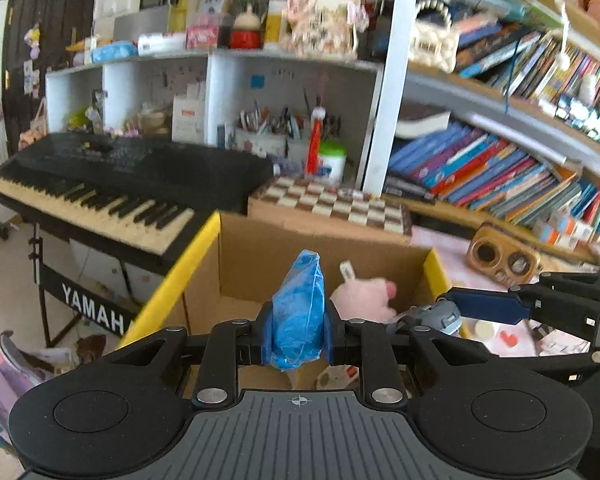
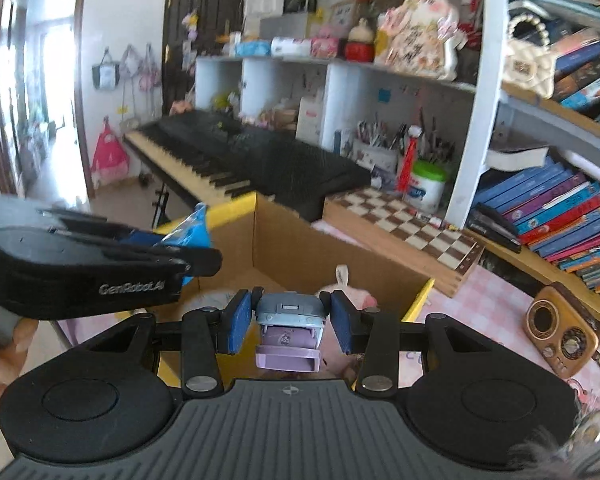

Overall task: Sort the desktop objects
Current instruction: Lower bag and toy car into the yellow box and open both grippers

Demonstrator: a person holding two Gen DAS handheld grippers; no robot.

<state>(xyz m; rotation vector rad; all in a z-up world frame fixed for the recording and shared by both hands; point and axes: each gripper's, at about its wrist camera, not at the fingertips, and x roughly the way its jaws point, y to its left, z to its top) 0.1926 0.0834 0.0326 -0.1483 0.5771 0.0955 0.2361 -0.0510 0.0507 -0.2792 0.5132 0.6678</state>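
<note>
Left wrist view: a blue plastic packet (image 1: 298, 312) is clamped upright in the left gripper (image 1: 298, 338), over the open cardboard box (image 1: 260, 256), where a pink plush toy (image 1: 364, 298) lies.

Right wrist view: a grey-and-lilac toy (image 2: 290, 326) is pinched in the right gripper (image 2: 290, 322), at the box's near edge.

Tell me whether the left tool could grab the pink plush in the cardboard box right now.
Probably not as things stand. The left tool is already shut on a blue plastic packet, so its pads are taken. The pink plush lies in the open cardboard box just ahead, with nothing covering it.
</note>
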